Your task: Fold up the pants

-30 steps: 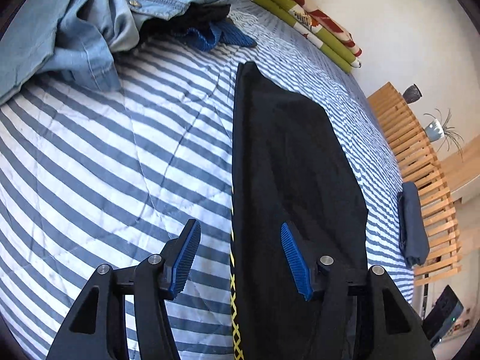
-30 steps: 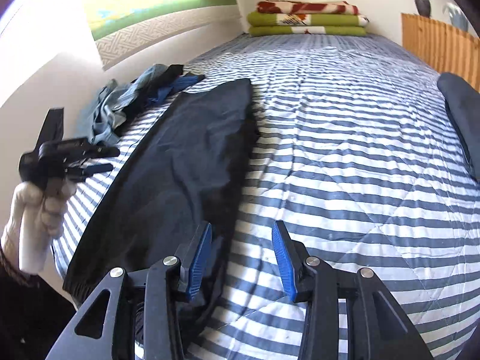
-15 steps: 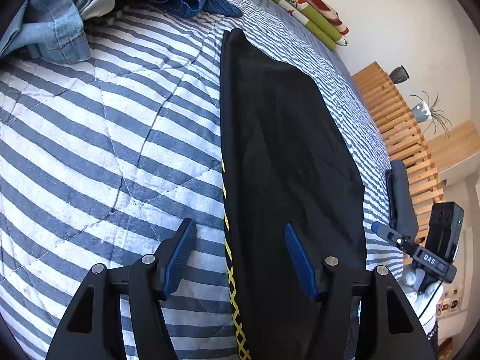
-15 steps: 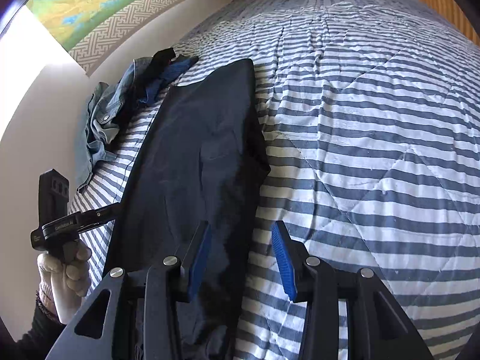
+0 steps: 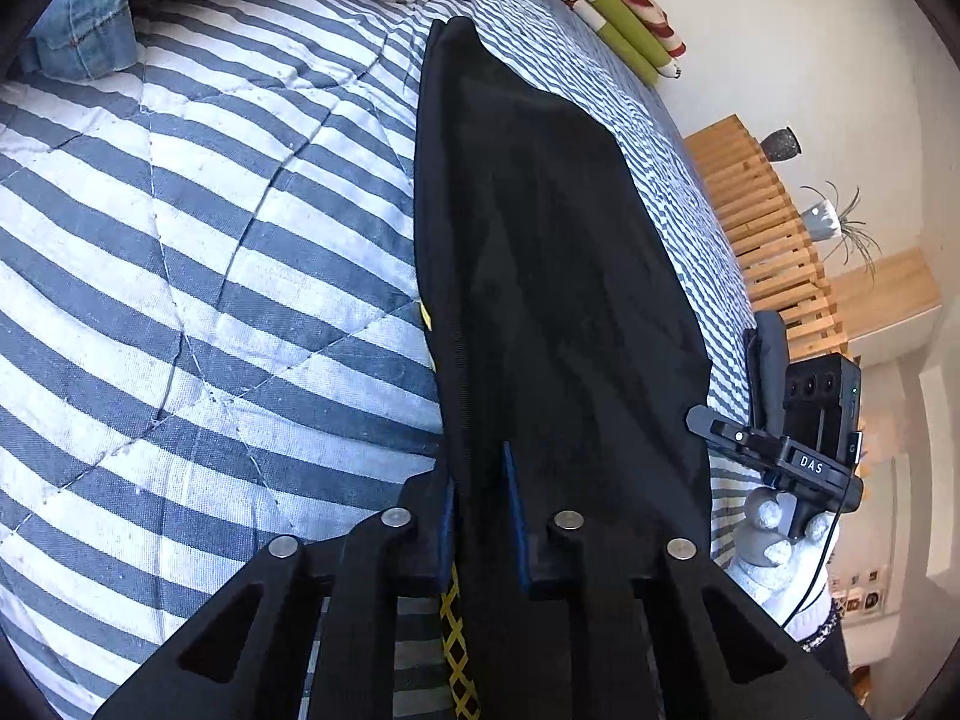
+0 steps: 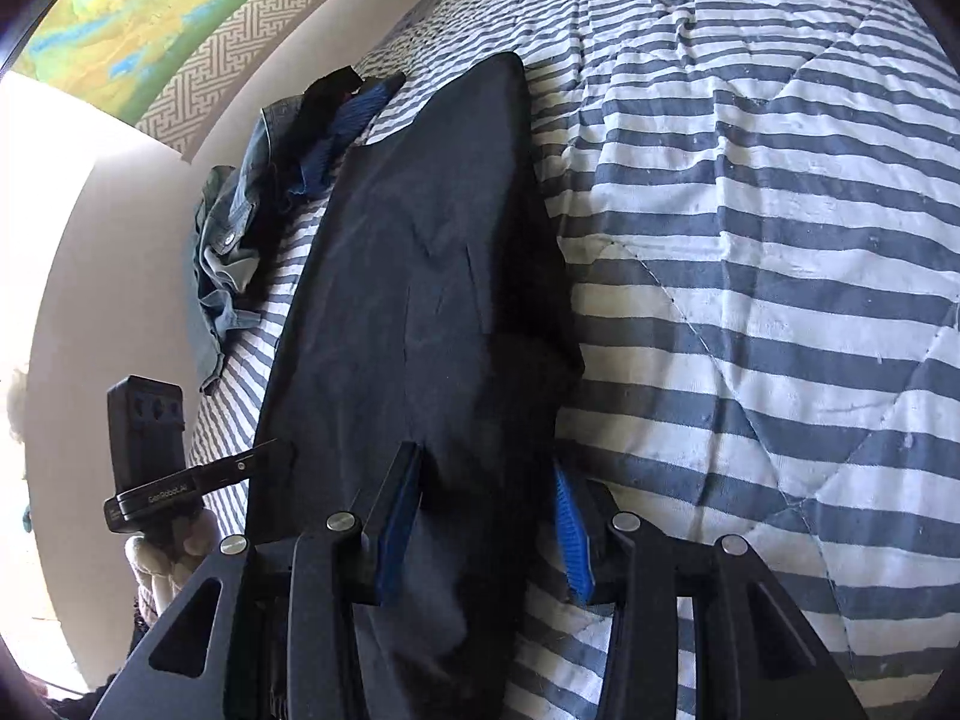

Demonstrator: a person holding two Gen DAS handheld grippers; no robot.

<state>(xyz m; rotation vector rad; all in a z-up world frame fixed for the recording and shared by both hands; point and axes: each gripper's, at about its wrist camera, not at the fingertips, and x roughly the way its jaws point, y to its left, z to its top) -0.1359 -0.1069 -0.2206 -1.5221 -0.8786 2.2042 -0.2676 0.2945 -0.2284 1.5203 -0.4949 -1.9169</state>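
The black pants (image 5: 552, 276) lie flat and long on the striped blanket (image 5: 198, 252) of the bed, with the near end at the grippers. The left gripper (image 5: 480, 516) is clenched on the edge of the pants that carries a yellow pattern; its two blue pads are narrow around the cloth. The right gripper (image 6: 486, 516) is spread wide, with the other near corner of the pants between its pads, and I cannot tell if the pads touch the cloth.

Only the left wrist view shows the wooden slat frame (image 5: 768, 240) beyond the far side of the pants, a plant pot (image 5: 819, 219) on it, and the folded green blanket (image 5: 606, 6) at the far end. Only the right wrist view shows the wall picture (image 6: 138, 18) above the pile of denim clothes (image 6: 234, 228) beside the pants. Each view also shows a gloved hand (image 5: 774, 546) holding the other gripper.
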